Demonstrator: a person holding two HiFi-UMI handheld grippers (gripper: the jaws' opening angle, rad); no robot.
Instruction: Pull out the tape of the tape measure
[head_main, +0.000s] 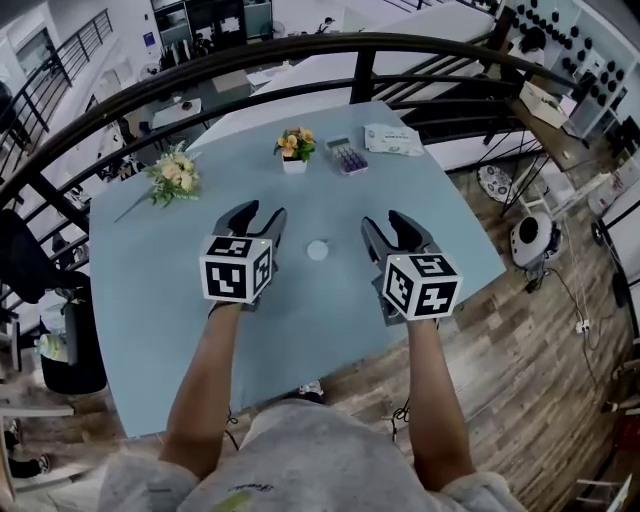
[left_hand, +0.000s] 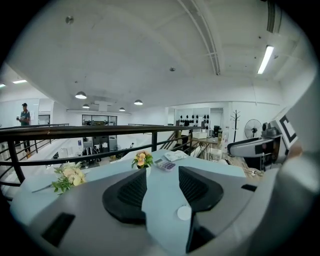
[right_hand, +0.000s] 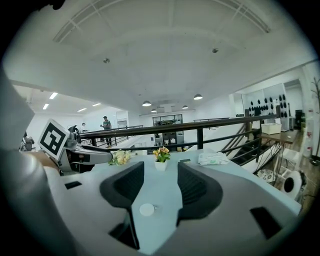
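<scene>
The left gripper (head_main: 260, 213) and right gripper (head_main: 384, 222) both stand wide, holding nothing. The white tape measure (head_main: 318, 249) lies between them, untouched.

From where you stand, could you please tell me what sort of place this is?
Probably a mezzanine or upper landing in an open office or workshop. A black railing runs along the far side of the pale blue table, and a staircase drops away beside it towards a lower level.
</scene>
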